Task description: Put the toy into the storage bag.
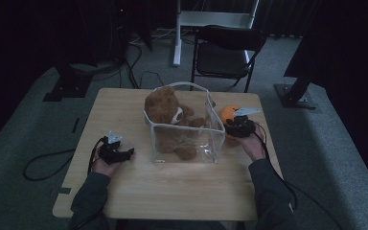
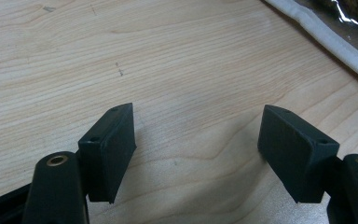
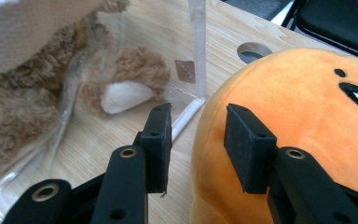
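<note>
Tongs [image 3: 198, 140] in the right hand are seen in the lower middle of the right gripper view, their jaws partly parted, one pad against the left flank of an orange plush toy [image 3: 298, 126], the other pad free of it, so no grip is made. In the high view the orange plush toy [image 1: 229, 113] is found right of centre on the counter [image 1: 172, 191], just beside a clear bag [image 1: 184, 124] in which a brown teddy bear [image 1: 165, 110] is held. The left tongs [image 2: 198, 149] are kept wide apart above bare wood, with nothing between them, at the lower left of the high view [image 1: 117, 151].
</note>
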Demonstrator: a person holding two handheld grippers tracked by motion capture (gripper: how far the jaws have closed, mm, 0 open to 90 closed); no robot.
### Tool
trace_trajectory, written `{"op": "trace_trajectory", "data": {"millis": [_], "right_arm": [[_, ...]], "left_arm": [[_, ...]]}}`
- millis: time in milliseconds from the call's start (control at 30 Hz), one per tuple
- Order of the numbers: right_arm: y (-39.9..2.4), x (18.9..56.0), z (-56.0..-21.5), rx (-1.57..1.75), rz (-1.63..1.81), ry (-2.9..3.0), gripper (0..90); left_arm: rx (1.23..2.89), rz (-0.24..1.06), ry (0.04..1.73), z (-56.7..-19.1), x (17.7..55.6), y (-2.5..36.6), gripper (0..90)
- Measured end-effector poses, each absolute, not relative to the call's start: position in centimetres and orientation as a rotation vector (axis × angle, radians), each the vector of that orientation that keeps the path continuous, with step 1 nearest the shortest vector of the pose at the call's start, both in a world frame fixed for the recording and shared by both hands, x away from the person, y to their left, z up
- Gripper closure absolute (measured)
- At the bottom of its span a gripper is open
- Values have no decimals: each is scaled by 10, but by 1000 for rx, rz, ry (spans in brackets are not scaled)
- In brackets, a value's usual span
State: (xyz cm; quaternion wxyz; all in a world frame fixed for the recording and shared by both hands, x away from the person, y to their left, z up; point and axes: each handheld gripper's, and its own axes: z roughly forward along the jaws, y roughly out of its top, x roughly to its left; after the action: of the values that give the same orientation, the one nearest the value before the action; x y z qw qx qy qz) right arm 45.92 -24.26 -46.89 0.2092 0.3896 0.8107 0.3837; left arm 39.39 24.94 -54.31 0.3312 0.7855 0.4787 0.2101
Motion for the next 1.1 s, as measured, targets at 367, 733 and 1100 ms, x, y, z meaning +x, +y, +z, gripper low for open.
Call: {"op": "trace_trajectory", "data": {"millis": [367,733,1100], "right_arm": [[-251,459,-464,1114,995,2181,377],[-255,456,-465,1058,863,2071,335],[-271,459,-467,1124,789,1910,248]], "left_arm": [[2054,549,1251,-543,394,249,278],[2053,549,1251,-543,394,249,278],[2053,549,1251,-543,394,249,278]]}}
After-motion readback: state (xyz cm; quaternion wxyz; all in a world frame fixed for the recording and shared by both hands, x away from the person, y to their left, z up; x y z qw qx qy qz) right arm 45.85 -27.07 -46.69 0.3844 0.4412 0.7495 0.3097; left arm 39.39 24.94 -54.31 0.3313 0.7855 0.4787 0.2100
